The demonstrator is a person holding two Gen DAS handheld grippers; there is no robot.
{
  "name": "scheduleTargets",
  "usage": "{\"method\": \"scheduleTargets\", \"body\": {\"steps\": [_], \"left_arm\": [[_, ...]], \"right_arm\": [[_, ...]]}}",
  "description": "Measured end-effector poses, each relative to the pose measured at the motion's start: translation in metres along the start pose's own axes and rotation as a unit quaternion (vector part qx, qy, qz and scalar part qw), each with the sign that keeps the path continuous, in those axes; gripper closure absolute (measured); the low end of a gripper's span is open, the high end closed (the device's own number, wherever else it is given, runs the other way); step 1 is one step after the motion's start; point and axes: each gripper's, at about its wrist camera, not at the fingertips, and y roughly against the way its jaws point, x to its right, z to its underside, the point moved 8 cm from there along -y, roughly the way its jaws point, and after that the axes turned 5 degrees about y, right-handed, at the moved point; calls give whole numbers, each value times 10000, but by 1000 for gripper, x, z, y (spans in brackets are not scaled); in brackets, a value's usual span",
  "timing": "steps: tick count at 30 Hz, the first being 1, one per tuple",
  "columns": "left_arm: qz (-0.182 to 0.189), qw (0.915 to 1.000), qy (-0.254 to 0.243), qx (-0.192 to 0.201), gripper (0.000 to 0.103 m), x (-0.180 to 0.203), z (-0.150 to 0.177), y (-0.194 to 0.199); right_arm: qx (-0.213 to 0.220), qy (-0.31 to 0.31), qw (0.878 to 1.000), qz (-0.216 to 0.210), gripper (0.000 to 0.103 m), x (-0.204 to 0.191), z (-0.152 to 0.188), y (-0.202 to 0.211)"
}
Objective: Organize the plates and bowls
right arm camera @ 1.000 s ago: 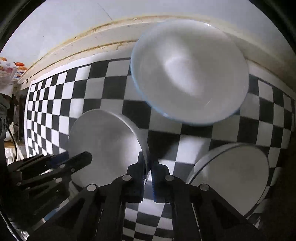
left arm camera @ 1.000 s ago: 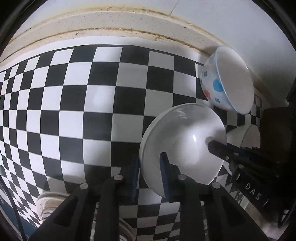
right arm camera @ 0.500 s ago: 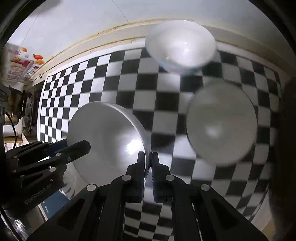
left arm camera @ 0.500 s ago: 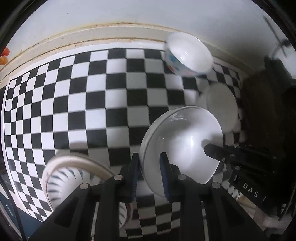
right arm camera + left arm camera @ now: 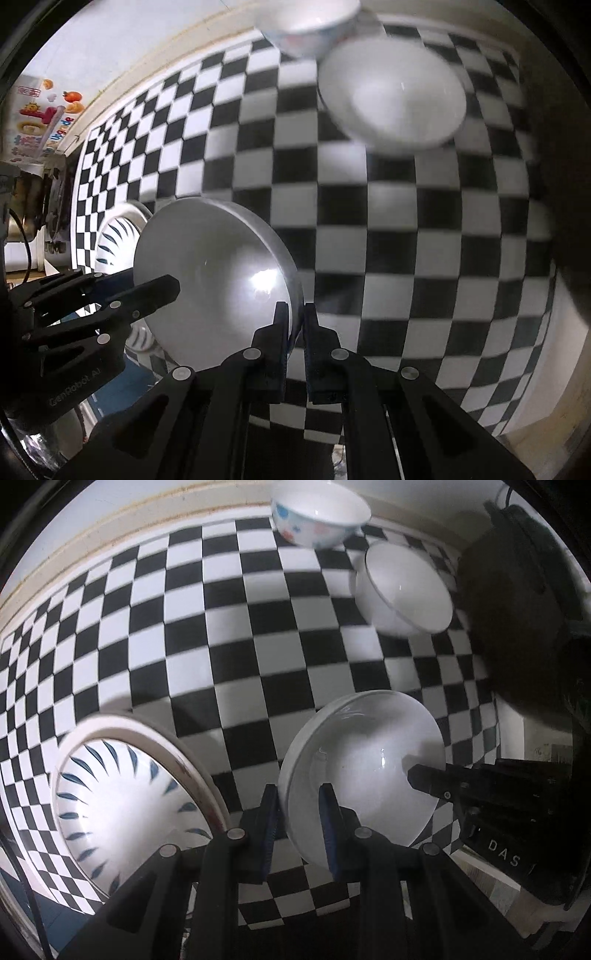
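While both the left gripper [image 5: 299, 825] and right gripper [image 5: 295, 334] stay clenched on the white plate [image 5: 364, 771], hold it level, then lower it squarely over the striped plate [image 5: 125, 805] at nine o'clock.

Held plate [image 5: 369, 775]: glossy white ceramic with specular highlights. Striped bowl [image 5: 129, 805], spotted bowl [image 5: 317, 520] and plain bowl [image 5: 402, 590]: smooth glazed ceramic. Tabletop [image 5: 221, 635]: smooth checkered covering with a soft sheen. Left gripper [image 5: 299, 812]: matt black plastic with metal screws.
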Motion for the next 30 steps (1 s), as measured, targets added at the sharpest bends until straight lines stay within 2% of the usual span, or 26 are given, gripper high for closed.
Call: {"method": "scheduleTargets", "body": {"steps": [10,20,28,30], "left_arm": [[-39,9998,36,-188,83,7,15,-27],[-183,9991,187,-328,82,13,19,-58],[-418,9987,231,-174,81,13,18,-49],[-401,9987,296,-90,80,13,20,-40]], "right_arm": [[-216,-108,9997,-84,94,9,21,-26],[-396,-57,9992,30,93,6,21,-45],[-404,180,9990,45,86,0,15,-39],[-276,205,9993,150,78,5,11,-25]]}}
